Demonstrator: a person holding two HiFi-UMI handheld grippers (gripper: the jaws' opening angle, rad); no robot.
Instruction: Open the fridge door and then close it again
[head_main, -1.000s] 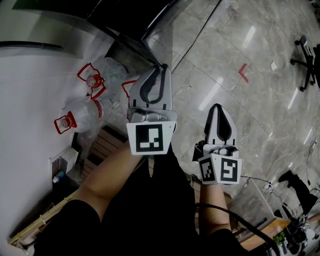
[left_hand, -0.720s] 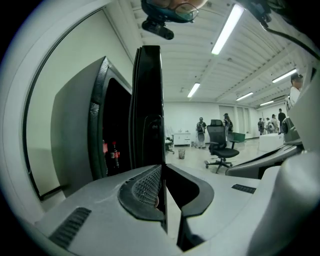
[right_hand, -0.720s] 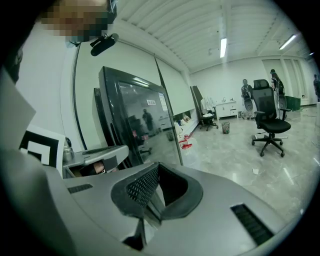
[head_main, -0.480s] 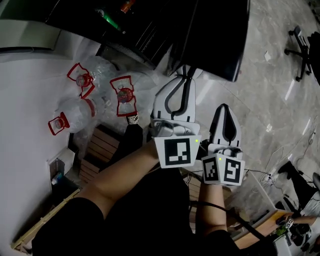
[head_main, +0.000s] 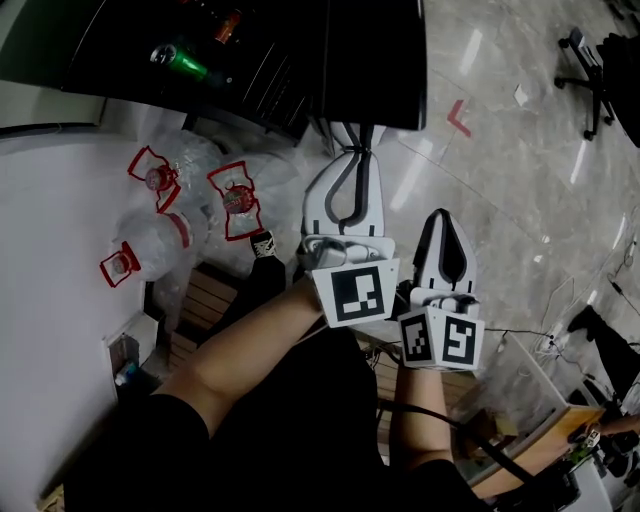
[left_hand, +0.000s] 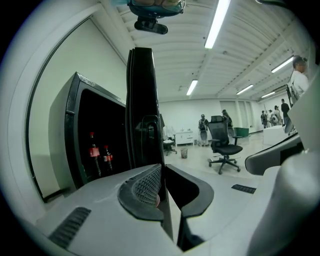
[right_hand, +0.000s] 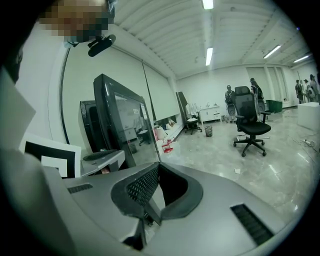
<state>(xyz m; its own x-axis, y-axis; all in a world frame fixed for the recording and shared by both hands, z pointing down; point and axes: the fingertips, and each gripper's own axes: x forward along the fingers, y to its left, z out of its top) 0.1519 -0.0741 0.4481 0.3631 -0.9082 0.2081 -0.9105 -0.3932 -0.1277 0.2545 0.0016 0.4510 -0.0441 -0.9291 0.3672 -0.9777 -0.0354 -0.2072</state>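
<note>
The grey stone floor (head_main: 500, 180) was under me. The black fridge (head_main: 120, 40) stood at its edge by the white wall, and it was open. The fridge door (head_main: 375, 60) was swung out over the floor. In the left gripper view it rose upright as a dark slab, edge-on, directly behind my jaws.

A black office chair (head_main: 590, 60) stood well apart, on the open floor. Some clear water jugs (head_main: 150, 240) with red handles lay on the floor near the foot of the fridge.

My left gripper (head_main: 352, 135) pointed at the free edge of the door, and its tip was touching it or just beside it. Its jaws were almost together, with only a thin slit between them. I could not tell if they pinched the door edge.

My right gripper (head_main: 443, 215) was just beside the left one, over bare floor. Its jaws were closed together and had nothing between them.

Inside the fridge two cola bottles (left_hand: 93, 150) stood upright, and a green bottle (head_main: 185, 65) lay on a shelf.
</note>
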